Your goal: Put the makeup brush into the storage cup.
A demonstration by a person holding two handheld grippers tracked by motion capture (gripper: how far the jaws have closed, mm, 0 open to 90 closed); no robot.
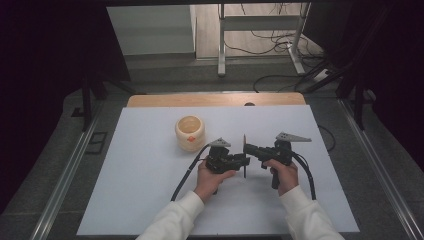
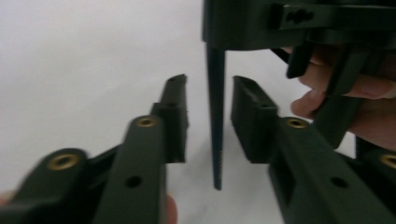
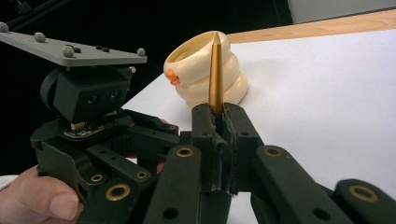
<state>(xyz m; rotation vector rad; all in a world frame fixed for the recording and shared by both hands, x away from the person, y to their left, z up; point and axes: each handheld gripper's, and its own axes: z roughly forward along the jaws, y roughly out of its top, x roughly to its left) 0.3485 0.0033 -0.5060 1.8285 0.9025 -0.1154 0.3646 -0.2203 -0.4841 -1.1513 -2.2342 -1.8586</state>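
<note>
So here's where I'm at: my right tongs [image 3: 219, 140] are clamped on a thin pen-like stick [image 3: 215, 74], gold on one side and dark on the other, held upright above the white table [image 1: 150, 175]. My left tongs [image 2: 210, 116] are spread open with that stick sitting right in the gap between the jaws, touching neither one yet. Looks to me like a handover that's about halfway: stick is off the table and lined up, left side hasn't closed on it. My guess is it ends up in the cream ribbed cup [image 1: 190, 132], standing well apart toward the back-left. No brand or readable writing anywhere, just an orange blob on the cup.
</note>
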